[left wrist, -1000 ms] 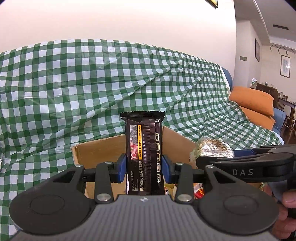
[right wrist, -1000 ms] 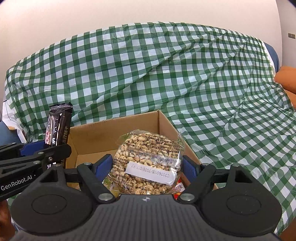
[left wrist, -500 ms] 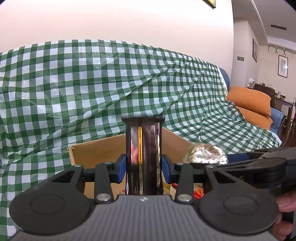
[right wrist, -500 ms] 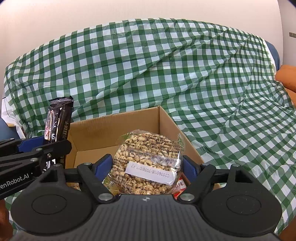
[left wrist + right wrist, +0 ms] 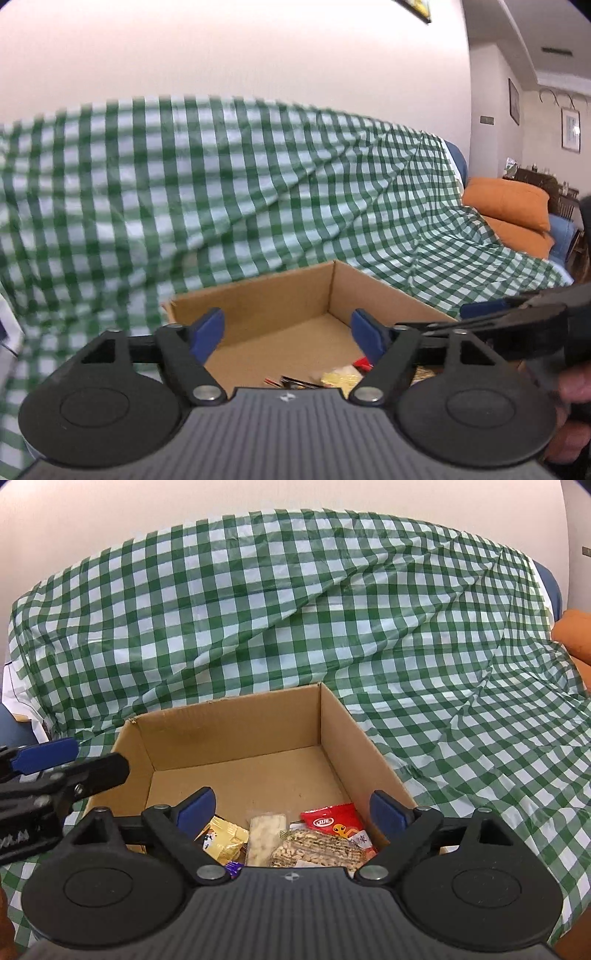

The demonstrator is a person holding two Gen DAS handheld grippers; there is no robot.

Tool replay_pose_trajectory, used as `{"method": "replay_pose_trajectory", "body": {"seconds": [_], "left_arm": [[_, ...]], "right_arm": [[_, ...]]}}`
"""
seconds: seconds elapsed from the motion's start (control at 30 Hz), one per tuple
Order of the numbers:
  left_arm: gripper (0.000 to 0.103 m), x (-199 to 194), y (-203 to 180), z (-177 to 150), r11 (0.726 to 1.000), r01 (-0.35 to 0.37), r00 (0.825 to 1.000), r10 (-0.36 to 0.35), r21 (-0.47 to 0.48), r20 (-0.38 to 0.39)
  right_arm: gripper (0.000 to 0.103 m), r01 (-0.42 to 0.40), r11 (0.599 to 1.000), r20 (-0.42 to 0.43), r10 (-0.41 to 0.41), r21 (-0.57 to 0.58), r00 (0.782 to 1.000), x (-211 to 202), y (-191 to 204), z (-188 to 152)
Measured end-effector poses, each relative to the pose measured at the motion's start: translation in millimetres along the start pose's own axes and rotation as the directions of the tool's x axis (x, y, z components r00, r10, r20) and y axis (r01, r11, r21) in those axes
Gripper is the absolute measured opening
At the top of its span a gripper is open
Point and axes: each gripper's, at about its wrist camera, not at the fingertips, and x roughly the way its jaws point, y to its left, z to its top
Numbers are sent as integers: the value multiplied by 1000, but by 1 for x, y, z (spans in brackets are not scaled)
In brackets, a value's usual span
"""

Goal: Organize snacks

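Both grippers are opening with nothing between their pads: the left gripper and right gripper are hovering over one cardboard box. At lower centre, five snack packets are lying inside, among them a peanut bag, a red packet and a yellow packet.

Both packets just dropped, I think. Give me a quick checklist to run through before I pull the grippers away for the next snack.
1. Left gripper free of any snack: ok, jaws opening with nothing between them.
2. Right gripper free of any snack: ok, jaws opening, nothing between them.
3. Peanut bag inside the cardboard box: ok, lying at the near end beside the red packet.
4. Dark bar landed in the box: cannot tell, the gripper bodies hide the nearest part of the floor.
5. Box upright on the green checked cloth: ok.
6. Room for more: ok, the far half of the box floor is bare.
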Motion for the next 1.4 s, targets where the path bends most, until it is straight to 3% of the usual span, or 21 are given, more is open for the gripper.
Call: {"method": "replay_pose_trajectory", "body": {"seconds": [0.17,0.33,0.47,0.63,0.73,0.8,0.9,1.4], "left_arm": [[95,-38,-7,4,999,-45,999,45,27,14],[103,-79,-30,14,993,-121,993,120,19,19],[103,-95,-46,10,986,-149,987,144,-69,-72],[103,-101,-58,-27,970,-215,971,199,-116,-132],[103,-86,-59,-43,967,-228,945,192,-112,-265],[103,-79,-54,-49,966,-216,937,164,-142,-310],[103,-65,-48,-57,957,-247,913,178,-153,-367],[103,-51,-32,-59,936,-278,892,167,-218,-419]], "right_arm": [[92,-6,1000,102,8,-22,995,-28,-1,1],[102,-41,998,161,47,-39,986,-58,-11,-3],[102,-51,998,126,54,-23,991,-78,-18,-17],[102,-25,1000,67,26,-18,997,-94,-25,-36],[102,-5,999,35,6,-34,999,-93,-26,-46],[102,10,999,24,-9,-53,1000,-90,-26,-48],[102,14,998,-19,-15,-54,1000,-81,-26,-49],[102,-9,993,-73,0,-116,997,-63,-6,-48]]}}
